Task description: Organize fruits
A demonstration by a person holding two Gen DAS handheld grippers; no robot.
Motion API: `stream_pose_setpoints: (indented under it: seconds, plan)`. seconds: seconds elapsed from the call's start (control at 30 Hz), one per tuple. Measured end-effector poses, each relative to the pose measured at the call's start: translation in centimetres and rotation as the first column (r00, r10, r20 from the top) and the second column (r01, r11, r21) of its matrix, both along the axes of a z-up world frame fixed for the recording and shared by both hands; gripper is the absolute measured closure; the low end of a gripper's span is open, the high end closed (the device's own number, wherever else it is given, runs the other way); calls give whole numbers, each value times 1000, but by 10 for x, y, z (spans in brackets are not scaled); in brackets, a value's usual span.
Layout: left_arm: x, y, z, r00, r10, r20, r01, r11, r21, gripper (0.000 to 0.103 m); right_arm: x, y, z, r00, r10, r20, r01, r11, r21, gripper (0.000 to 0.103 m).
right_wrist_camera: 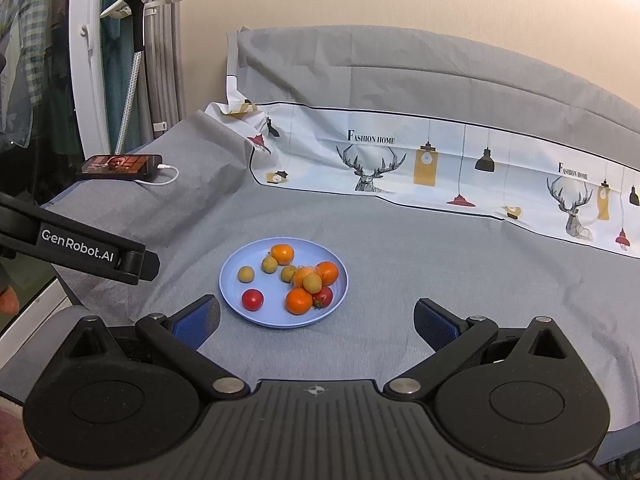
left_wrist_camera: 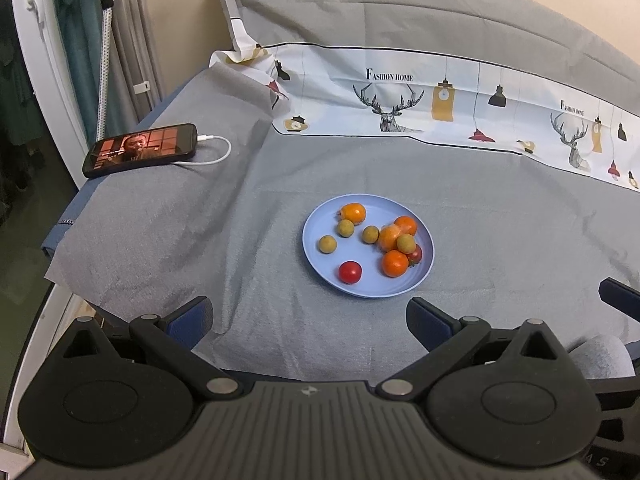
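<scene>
On the blue plate (left_wrist_camera: pixel 320 220) one small red tomato (left_wrist_camera: pixel 416 254) is half hidden behind the clustered fruit, and a peeled orange piece is hard to make out. I count three whole oranges (left_wrist_camera: pixel 394 263), four yellow-green fruits (left_wrist_camera: pixel 327 244) and two tomatoes. Left gripper (left_wrist_camera: pixel 310 320) and right gripper (right_wrist_camera: pixel 316 320) both gape empty, plate just ahead on the grey cloth (left_wrist_camera: pixel 500 232).
</scene>
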State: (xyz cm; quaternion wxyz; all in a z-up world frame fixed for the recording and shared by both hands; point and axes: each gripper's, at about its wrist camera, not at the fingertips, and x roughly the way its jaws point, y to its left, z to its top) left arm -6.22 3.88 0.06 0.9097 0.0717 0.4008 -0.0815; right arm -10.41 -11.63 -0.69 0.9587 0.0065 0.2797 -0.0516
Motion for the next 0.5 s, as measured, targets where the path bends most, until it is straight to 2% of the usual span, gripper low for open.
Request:
stream_pose_setpoints:
  seconds: [0.5]
  plan:
    - [0,-4,-1,1000,15,23,-16,999,45,0,2,-1,-3,1000,-3,-10,4,1000,7,1]
